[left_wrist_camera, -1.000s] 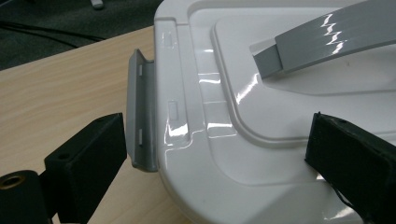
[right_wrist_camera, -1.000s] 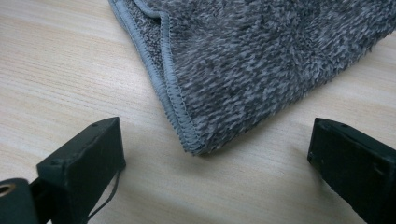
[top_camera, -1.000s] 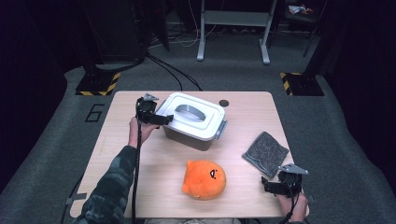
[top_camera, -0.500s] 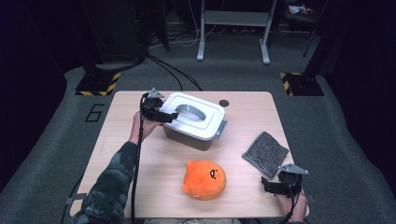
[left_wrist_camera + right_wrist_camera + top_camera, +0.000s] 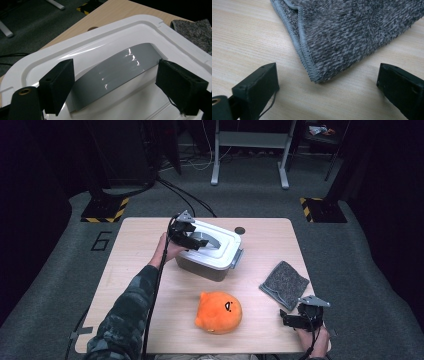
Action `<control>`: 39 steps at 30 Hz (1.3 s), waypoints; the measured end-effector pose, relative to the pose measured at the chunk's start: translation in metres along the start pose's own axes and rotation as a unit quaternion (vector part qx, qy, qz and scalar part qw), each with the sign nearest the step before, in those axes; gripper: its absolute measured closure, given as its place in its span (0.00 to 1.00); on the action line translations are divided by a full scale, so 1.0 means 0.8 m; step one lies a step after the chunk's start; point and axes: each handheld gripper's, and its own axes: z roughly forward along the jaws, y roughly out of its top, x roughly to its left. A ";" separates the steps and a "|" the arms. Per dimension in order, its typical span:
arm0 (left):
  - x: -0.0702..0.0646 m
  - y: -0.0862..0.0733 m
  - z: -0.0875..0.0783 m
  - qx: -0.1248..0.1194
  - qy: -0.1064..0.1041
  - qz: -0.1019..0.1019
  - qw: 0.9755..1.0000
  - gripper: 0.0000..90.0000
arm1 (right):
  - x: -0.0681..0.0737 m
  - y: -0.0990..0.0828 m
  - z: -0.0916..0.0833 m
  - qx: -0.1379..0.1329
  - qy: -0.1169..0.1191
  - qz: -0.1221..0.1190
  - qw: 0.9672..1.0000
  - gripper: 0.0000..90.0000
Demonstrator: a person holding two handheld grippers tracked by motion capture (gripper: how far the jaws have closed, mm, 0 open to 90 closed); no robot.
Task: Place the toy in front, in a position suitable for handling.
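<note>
On the table (image 5: 140,250) we see a grey box (image 5: 207,268) closed by a white lid (image 5: 212,242), set toward the far middle. The lid carries a grey arched handle (image 5: 202,239) along its centre.

Our left gripper (image 5: 186,236) hangs over the lid's left end, above the handle. In the left gripper view its 2 black pads (image 5: 57,83) stand apart on either side of the handle (image 5: 117,75), one near each end of the arch. The jaws have just been closing a little, yet they are not pressing on the handle; gaps show between pads and handle. The lid (image 5: 75,52) reaches to both side edges of that view, and a corner of the cloth (image 5: 195,30) shows beyond it.

Our right gripper (image 5: 300,319) rests low at the near right corner of the table, just beside the near edge of the grey cloth (image 5: 284,284). In the right gripper view its jaws are spread wide, with the cloth's hemmed corner (image 5: 332,50) pointing toward the gap between them, and nothing is pinched.

An orange plush (image 5: 218,312) sits at the near middle, between the box and us, well apart from both grippers. A small dark disc (image 5: 240,230) lies on the table just behind the box.
</note>
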 end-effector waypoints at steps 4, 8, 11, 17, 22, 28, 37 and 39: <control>0.002 -0.002 -0.001 -0.001 -0.006 -0.002 1.000 0.18 | 0.000 0.000 0.000 0.000 0.000 0.000 1.000 0.03; 0.003 -0.002 -0.003 0.003 -0.005 0.003 1.000 0.19 | 0.000 0.000 0.000 0.000 0.000 0.000 1.000 0.03; 0.003 -0.002 -0.004 0.005 -0.002 0.000 1.000 0.19 | 0.000 0.000 0.000 0.000 0.000 0.000 1.000 0.03; 0.006 -0.007 -0.004 0.021 0.017 0.007 1.000 0.22 | 0.000 0.000 0.000 0.000 0.000 0.000 1.000 0.03; 0.016 -0.020 -0.006 0.020 0.019 -0.017 0.999 0.23 | 0.000 0.000 0.000 0.000 0.000 0.000 1.000 0.03; 0.020 -0.027 -0.014 0.016 0.029 -0.026 0.999 0.25 | 0.000 0.000 0.000 0.000 0.000 0.000 1.000 0.03; 0.018 -0.029 -0.012 -0.001 0.048 -0.010 0.999 0.45 | 0.000 0.000 0.000 0.000 -0.001 0.000 1.000 0.03; 0.015 -0.028 -0.010 -0.002 0.057 -0.008 0.998 0.51 | 0.000 0.000 0.000 0.000 -0.001 0.000 1.000 0.03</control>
